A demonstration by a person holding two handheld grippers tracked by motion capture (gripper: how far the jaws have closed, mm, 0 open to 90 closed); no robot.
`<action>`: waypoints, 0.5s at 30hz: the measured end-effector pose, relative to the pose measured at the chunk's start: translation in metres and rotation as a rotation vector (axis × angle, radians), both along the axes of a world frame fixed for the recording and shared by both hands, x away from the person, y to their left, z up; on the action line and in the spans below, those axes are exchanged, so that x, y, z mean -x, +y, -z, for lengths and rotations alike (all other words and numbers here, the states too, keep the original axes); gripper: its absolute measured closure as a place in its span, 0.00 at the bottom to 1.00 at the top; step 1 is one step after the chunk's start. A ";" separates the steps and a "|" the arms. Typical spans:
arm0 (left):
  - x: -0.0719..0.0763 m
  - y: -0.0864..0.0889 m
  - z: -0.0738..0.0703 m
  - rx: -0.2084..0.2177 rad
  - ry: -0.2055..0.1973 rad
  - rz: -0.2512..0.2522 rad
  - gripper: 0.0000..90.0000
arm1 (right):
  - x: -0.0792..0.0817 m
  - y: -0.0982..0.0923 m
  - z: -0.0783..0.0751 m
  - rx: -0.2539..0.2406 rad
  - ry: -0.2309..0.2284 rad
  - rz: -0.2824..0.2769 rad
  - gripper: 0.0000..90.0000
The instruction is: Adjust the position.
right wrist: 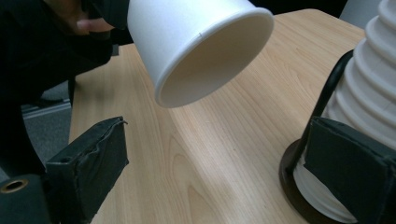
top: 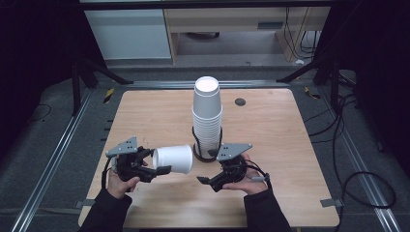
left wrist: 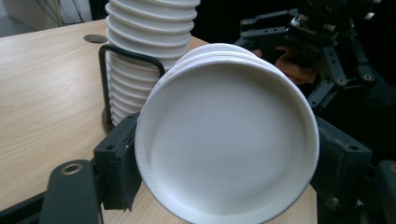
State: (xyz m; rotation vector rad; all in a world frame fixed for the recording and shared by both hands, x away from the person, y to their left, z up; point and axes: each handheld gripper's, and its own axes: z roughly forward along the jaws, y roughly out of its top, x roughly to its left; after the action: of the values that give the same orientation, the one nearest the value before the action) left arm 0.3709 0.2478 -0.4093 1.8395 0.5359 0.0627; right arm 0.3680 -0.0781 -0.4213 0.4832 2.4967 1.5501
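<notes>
So, going left to right across the table:

Left gripper point(top: 155, 163): I hold it low at the near left edge, jaws clamped on the white paper cup point(top: 174, 158), one pad on each side of the wall near its base.

Cup's lie: it is on its side, off the wood, long axis running left to right; closed bottom faces my left gripper's camera, open mouth point(right wrist: 212, 58) points toward my right hand.

Cup's make: thin white paper, smooth and matte, a tapered round with a rolled rim at the mouth and a recessed bottom point(left wrist: 226, 140).

Stack point(top: 207, 116): many like cups nested upside down, their rims making ribbed rings, standing just behind and to the right of the held cup, at mid-table.

Holder point(top: 205, 153): a dark round base with thin black wire uprights around the stack's foot.

Right gripper point(top: 209, 180): jaws spread wide and empty, near the held cup's mouth and just in front of the holder; one pad point(right wrist: 348, 161) sits right by the stack's base.

Nearer hand: by my judgement the right, as the mouth opens toward it.

Table point(top: 270, 130): pale wood grain, flat.
</notes>
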 end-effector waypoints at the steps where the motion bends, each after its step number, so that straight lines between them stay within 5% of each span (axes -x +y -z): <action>1: 0.000 -0.001 0.000 0.005 0.002 0.006 0.25 | 0.001 0.000 0.001 -0.007 0.003 0.000 0.07; 15: 0.004 -0.014 0.001 0.051 0.008 0.099 0.25 | -0.001 0.013 0.012 -0.092 0.038 -0.054 0.06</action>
State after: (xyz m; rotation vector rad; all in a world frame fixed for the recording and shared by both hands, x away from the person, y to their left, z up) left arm 0.3669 0.2338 -0.4107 1.8148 0.4474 -0.0255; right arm 0.3689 -0.0650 -0.4331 0.4662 2.4940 1.6973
